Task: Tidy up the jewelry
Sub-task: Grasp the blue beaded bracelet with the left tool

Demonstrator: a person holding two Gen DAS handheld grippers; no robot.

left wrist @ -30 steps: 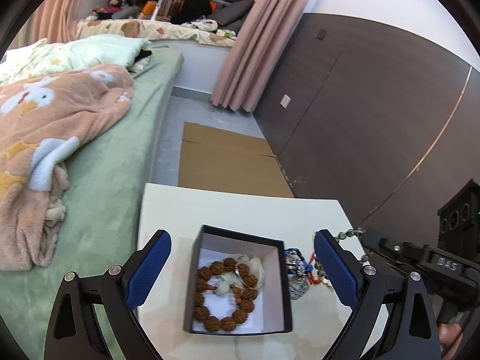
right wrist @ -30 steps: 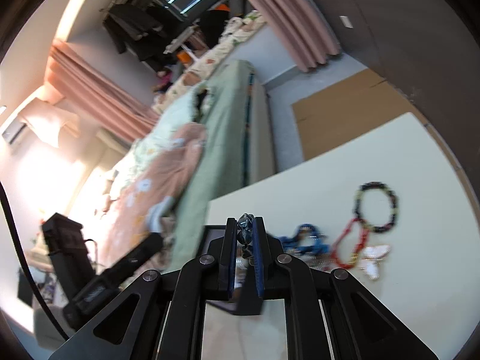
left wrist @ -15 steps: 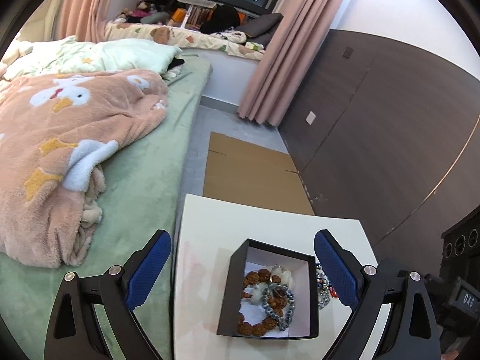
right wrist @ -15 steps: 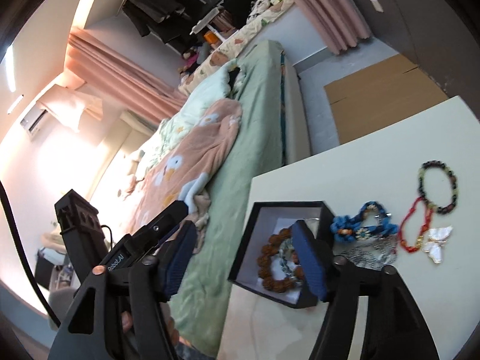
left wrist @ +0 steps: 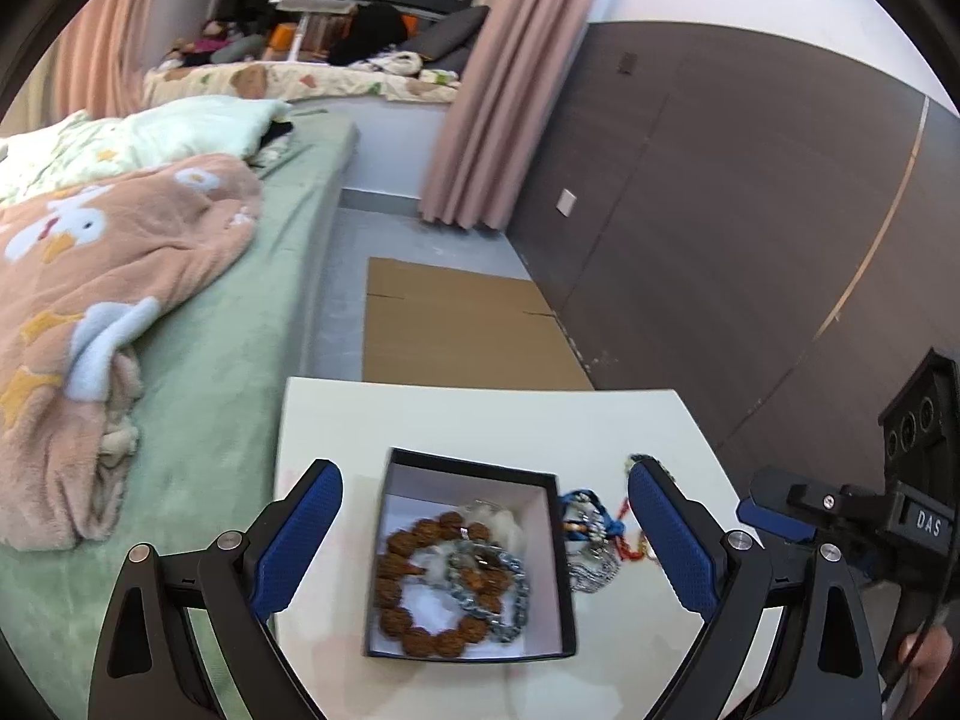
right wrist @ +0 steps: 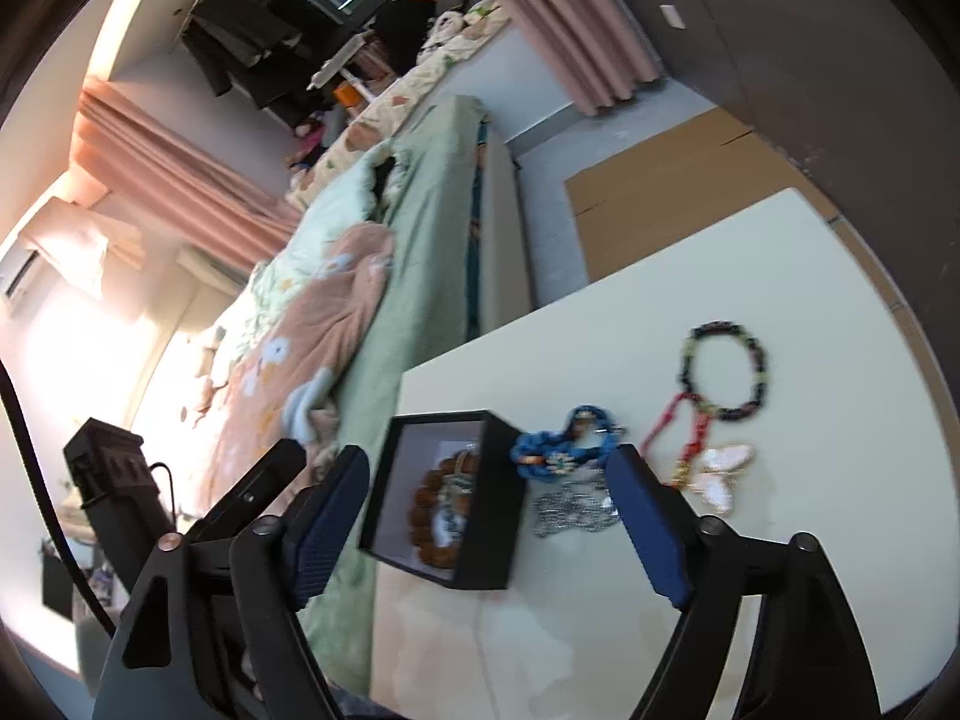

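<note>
A black jewelry box (left wrist: 384, 570) with a white lining sits on the white table (left wrist: 480, 414). In it lie a brown bead bracelet (left wrist: 408, 594), a silver chain bracelet (left wrist: 510, 594) and a pale piece. My left gripper (left wrist: 483, 546) is open above the box. My right gripper (right wrist: 480, 516) is open and empty, above the box (right wrist: 492, 516) and the loose jewelry. On the table right of the box lie a blue bracelet (right wrist: 564, 441), a silver chain (right wrist: 570, 507), a red cord (right wrist: 678, 420), a dark bead bracelet (right wrist: 726, 369) and a white butterfly piece (right wrist: 720, 474).
A bed (left wrist: 198, 324) with a pink blanket (left wrist: 90, 300) runs along the table's left side. A cardboard sheet (left wrist: 456, 324) lies on the floor beyond the table. A dark wall (left wrist: 720, 240) stands to the right.
My right gripper opened and let go of the silver chain bracelet, which now lies in the box. It then drew back. My left gripper shifted slightly.
</note>
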